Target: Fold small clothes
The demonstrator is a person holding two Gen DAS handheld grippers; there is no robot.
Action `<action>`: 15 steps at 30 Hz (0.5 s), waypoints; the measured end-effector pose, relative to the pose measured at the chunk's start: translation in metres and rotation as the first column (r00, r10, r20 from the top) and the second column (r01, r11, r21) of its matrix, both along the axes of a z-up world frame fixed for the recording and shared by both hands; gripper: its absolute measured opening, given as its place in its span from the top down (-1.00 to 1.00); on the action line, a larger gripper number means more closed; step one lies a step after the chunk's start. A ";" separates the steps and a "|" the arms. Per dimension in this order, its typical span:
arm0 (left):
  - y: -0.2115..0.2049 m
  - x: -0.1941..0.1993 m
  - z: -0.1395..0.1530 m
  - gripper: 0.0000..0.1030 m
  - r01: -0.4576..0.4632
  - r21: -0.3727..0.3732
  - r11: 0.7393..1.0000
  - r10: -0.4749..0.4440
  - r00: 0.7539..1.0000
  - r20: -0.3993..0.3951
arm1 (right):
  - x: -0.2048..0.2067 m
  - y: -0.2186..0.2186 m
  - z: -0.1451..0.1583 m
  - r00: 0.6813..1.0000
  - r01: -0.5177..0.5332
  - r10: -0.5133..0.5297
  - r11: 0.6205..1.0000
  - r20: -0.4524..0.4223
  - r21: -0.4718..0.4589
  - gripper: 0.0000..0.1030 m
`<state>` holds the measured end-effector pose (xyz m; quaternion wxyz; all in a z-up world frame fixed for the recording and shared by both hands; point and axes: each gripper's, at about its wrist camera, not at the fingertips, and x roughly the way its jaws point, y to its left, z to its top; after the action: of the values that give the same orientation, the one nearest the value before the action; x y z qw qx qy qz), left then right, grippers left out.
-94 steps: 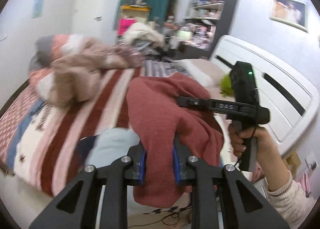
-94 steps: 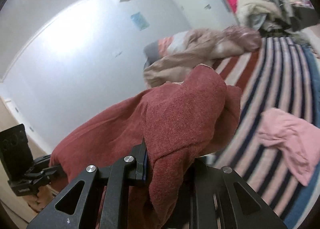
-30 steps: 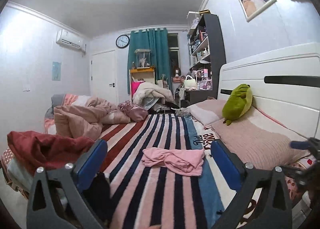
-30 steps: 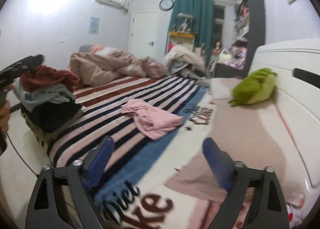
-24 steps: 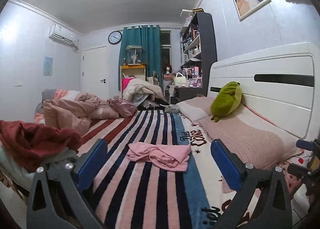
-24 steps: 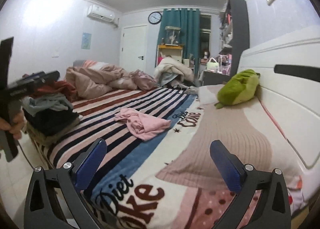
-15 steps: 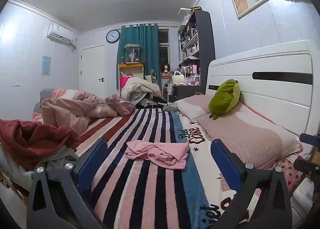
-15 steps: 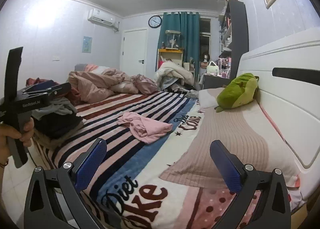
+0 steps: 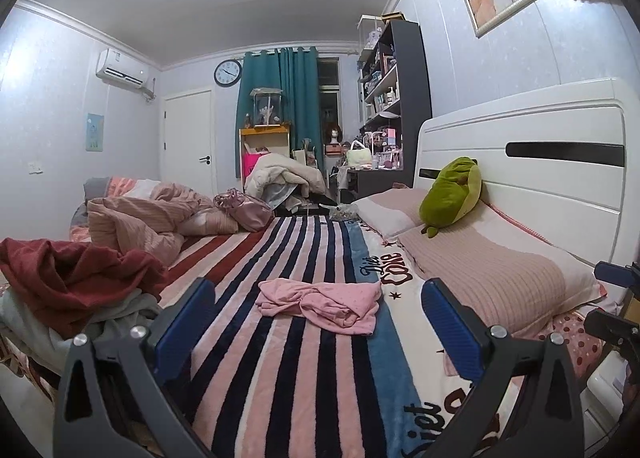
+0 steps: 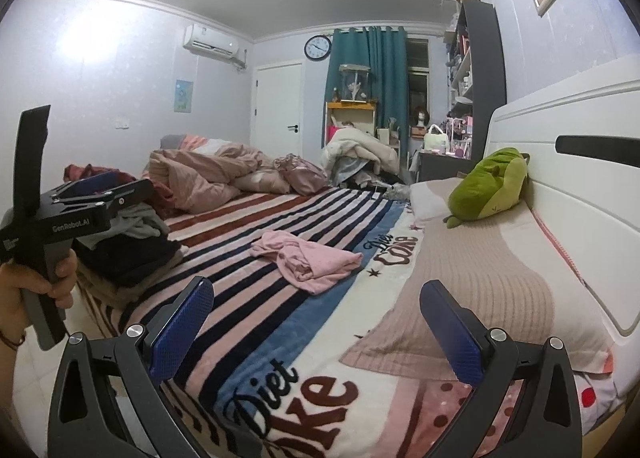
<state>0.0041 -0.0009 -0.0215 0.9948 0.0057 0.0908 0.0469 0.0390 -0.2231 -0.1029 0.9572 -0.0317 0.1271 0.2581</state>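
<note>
A crumpled pink garment lies in the middle of the striped blanket, ahead of both grippers and untouched. My left gripper is open and holds nothing. My right gripper is open too, low over the blanket's near end. A dark red garment lies loosely on top of a pile of clothes at the bed's left edge. In the right wrist view a hand holds the left gripper beside that pile.
A green plush toy leans on pillows against the white headboard on the right. A bunched pink duvet and a shiny pink bag fill the bed's far left. Shelves and clutter stand beyond.
Three seconds ago both grippers were shut on the dark red garment; it now lies on the pile and both are open. Both views have swung to face the bed and the pink garment.
</note>
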 end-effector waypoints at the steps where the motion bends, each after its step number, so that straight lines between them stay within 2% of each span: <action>1: 0.000 -0.001 0.001 -0.98 0.010 -0.006 1.000 -0.010 1.000 -0.001 | -0.001 -0.001 0.001 1.000 -0.003 0.003 1.000 0.002 0.004 -1.00; 10: -0.002 -0.008 0.006 -0.98 0.003 0.003 1.000 -0.003 1.000 0.015 | -0.005 -0.004 0.013 0.999 -0.036 0.035 0.997 0.012 0.070 -1.00; 15: -0.006 -0.011 0.007 -0.98 -0.006 0.021 1.000 0.006 1.000 0.017 | -0.007 -0.002 0.016 0.999 -0.040 0.038 0.996 0.018 0.074 -1.00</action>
<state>-0.0073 -0.0067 -0.0140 0.9952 0.0153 0.0820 0.0510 0.0316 -0.2250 -0.0868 0.9535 -0.0005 0.1088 0.2810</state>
